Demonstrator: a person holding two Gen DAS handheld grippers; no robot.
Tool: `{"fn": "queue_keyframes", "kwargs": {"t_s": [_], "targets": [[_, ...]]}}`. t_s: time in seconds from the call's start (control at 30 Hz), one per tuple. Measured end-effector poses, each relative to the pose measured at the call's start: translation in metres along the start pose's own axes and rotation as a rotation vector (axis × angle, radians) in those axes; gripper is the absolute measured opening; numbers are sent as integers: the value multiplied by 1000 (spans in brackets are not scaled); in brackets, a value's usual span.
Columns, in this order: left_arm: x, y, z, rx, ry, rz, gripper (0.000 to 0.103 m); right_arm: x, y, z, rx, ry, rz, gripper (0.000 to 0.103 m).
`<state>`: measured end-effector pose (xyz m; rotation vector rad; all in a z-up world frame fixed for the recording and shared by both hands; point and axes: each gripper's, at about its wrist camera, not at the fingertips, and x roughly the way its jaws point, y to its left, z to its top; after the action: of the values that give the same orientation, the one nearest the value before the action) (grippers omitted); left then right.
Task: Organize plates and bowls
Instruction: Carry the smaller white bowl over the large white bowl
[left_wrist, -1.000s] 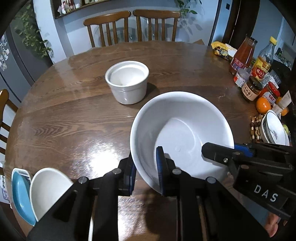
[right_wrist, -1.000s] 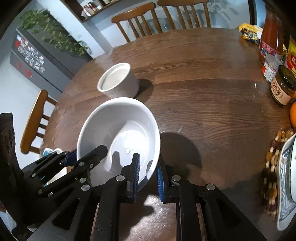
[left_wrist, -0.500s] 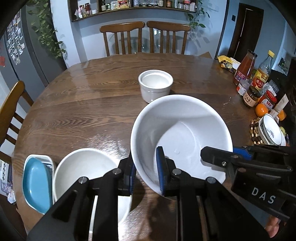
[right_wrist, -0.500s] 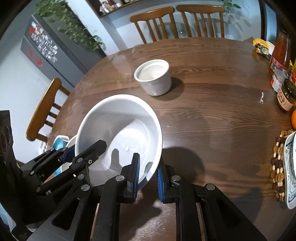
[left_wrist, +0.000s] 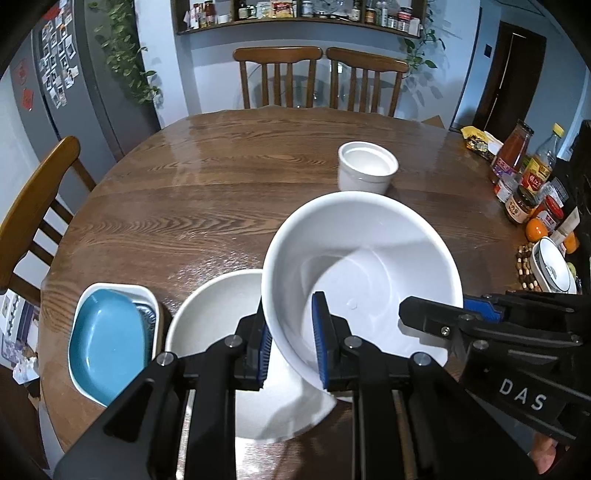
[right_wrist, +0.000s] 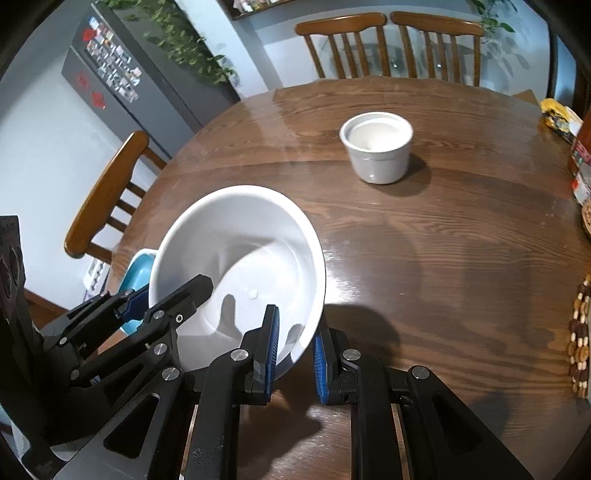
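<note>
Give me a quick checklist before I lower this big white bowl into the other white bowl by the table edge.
1. Left gripper clamped on the large white ceramic bowl rim: ok.
2. Right gripper clamped on the opposite rim: ok.
3. Carried bowl level: not ok, tilted.
4. Carried bowl over the wide white bowl on the table: partly overlapping; centring cannot tell.
5. Receiving bowl empty: ok where visible.
6. Blue dish in the white tray clear of the path: ok.
</note>
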<state>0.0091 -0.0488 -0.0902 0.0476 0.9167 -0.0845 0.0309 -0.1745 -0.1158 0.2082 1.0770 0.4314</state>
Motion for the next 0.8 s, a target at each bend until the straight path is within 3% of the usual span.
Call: {"fn": "queue_keyframes", "kwargs": {"t_s": [0.8], "targets": [[29,62,-33,-47,141,16,18,67,53,-15,-58,181,1,19]]}}
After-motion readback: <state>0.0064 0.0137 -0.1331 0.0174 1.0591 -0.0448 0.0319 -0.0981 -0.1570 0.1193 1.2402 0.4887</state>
